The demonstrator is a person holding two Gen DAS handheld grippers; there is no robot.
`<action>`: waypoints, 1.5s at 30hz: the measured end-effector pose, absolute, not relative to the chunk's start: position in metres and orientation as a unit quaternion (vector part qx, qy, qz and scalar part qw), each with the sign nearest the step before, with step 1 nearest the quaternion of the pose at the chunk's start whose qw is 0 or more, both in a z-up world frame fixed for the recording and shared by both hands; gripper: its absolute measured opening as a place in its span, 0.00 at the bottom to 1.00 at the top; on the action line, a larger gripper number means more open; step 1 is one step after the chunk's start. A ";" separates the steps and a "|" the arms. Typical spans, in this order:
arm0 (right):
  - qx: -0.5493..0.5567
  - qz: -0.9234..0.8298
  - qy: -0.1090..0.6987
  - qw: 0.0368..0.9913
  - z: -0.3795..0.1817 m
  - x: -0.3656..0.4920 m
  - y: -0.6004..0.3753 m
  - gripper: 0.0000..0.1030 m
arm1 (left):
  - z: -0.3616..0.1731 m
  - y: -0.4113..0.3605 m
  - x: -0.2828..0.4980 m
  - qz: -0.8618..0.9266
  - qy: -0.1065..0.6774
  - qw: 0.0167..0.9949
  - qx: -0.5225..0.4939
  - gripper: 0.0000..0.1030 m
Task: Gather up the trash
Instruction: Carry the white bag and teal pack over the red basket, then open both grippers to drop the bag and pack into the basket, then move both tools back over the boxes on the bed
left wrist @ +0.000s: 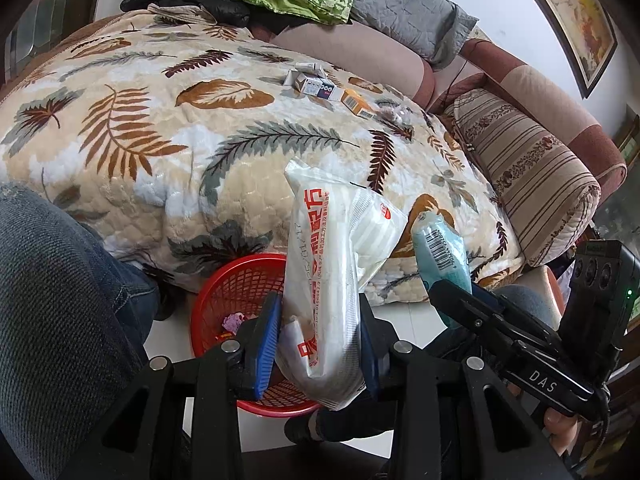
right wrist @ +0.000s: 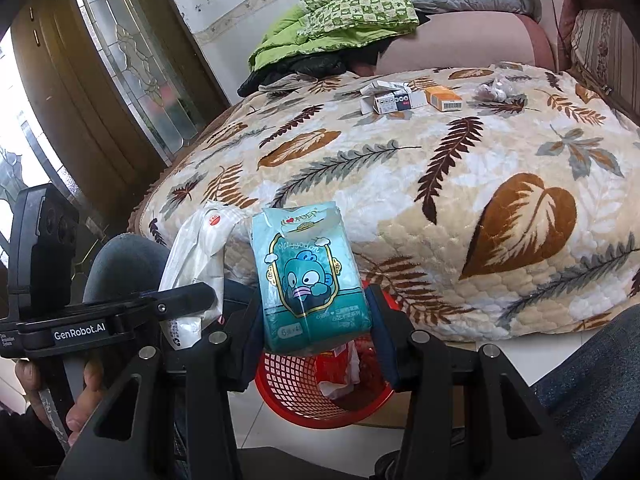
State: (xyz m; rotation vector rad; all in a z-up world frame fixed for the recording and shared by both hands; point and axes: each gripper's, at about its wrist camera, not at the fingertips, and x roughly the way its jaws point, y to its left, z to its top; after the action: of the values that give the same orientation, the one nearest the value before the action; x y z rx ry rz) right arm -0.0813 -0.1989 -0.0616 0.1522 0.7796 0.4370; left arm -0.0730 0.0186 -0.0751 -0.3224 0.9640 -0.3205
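Note:
My left gripper (left wrist: 320, 336) is shut on a white plastic wrapper (left wrist: 332, 264) with red print and holds it over the red mesh basket (left wrist: 228, 280) on the floor. My right gripper (right wrist: 316, 332) is shut on a teal tissue pack (right wrist: 310, 272) with a cartoon face, above the same basket (right wrist: 288, 392), which holds red and white scraps. The tissue pack also shows in the left wrist view (left wrist: 440, 252), and the white wrapper in the right wrist view (right wrist: 196, 256). On the leaf-patterned blanket (right wrist: 400, 184) lie small white boxes (right wrist: 390, 100), an orange box (right wrist: 442, 98) and a crumpled clear wrapper (right wrist: 496, 90).
The person's jeans-clad leg (left wrist: 60, 300) is at the left and the knee (right wrist: 592, 380) at the right. A striped cushion (left wrist: 532, 176), grey pillow (left wrist: 408, 8) and green quilt (right wrist: 340, 16) lie on the sofa. A glass-panelled door (right wrist: 120, 64) stands to the left.

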 end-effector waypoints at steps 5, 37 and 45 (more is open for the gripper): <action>0.071 0.210 0.380 0.898 -0.063 -0.079 -0.200 0.46 | -0.078 0.019 -0.071 -0.154 0.468 0.856 -0.157 0.37; 0.063 0.176 0.323 0.928 -0.018 -0.063 -0.212 0.70 | -0.009 0.012 -0.025 -0.165 0.416 0.885 -0.130 0.67; 0.043 0.173 0.282 0.943 0.013 -0.063 -0.219 0.74 | 0.026 0.009 -0.034 -0.146 0.389 0.902 -0.119 0.71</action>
State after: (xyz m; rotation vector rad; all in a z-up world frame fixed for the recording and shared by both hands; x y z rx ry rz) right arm -0.0629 -0.2192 0.0132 0.0886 0.5759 0.3533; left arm -0.0342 0.0091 0.0256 -0.2454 0.8050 -0.3014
